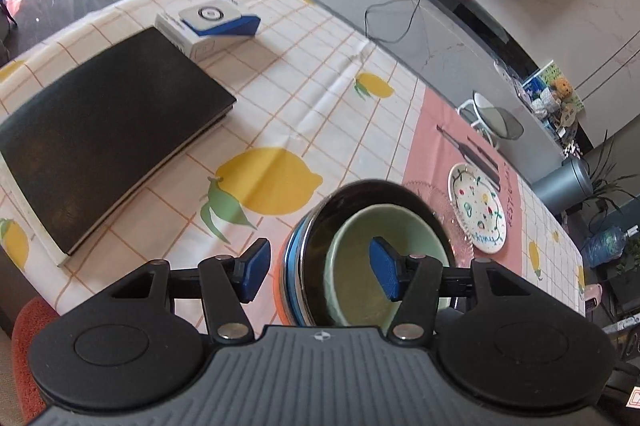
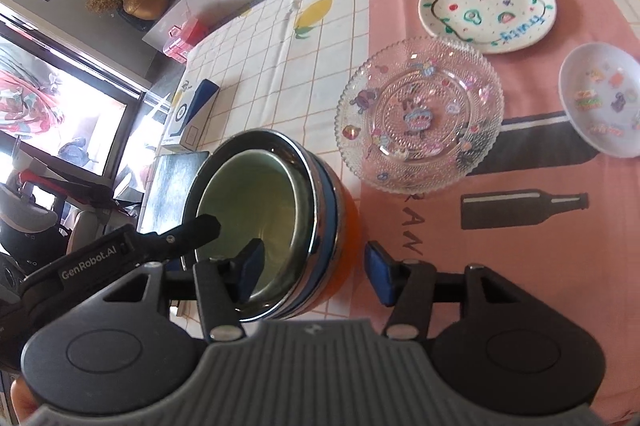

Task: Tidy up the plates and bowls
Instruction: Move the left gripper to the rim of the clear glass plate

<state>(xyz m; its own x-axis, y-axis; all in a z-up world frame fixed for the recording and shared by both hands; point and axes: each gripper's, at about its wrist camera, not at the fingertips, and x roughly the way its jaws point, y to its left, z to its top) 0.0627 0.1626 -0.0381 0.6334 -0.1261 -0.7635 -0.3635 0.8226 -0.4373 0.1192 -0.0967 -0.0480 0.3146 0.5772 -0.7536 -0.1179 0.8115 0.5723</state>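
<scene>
The left gripper (image 1: 318,268) stands open, its blue pads (image 1: 253,270) straddling the near wall of the bowl stack without pressing on it: one pad hangs outside the stack over the lemon-print tablecloth (image 1: 280,97), the other sits inside the green bowl (image 1: 360,290); nothing is clamped. The right gripper (image 2: 316,272) is likewise open and holds nothing; its left pad (image 2: 250,272) dips inside the green bowl (image 2: 248,205), its right pad (image 2: 380,274) hangs clear outside over the pink placemat (image 2: 520,266); no earlier view is given, so only this spread shows.

The green bowl sits upright, mouth up, nested in a steel-rimmed bowl (image 2: 320,185); below that shows a blue band (image 2: 332,201), then an orange bowl (image 2: 348,222) at the bottom; the green bowl looks empty. The stack stands directly between and under both grippers; the left gripper's finger (image 2: 200,226) shows crossing its far rim in the right wrist view.

Just beyond the stack, to the right, lies a clear beaded glass plate (image 2: 420,113) with cartoon stickers; farther on, a white plate (image 2: 488,7) painted with fruit and a green vine; off to the right of the right gripper, a small white dish (image 2: 600,101) with coloured pictures; all three lie flat on the placemat, apart from one another.

Left of the left gripper a closed black laptop (image 1: 108,129) lies flat, its long side running away; beyond it rests a white and blue box (image 1: 208,25).
</scene>
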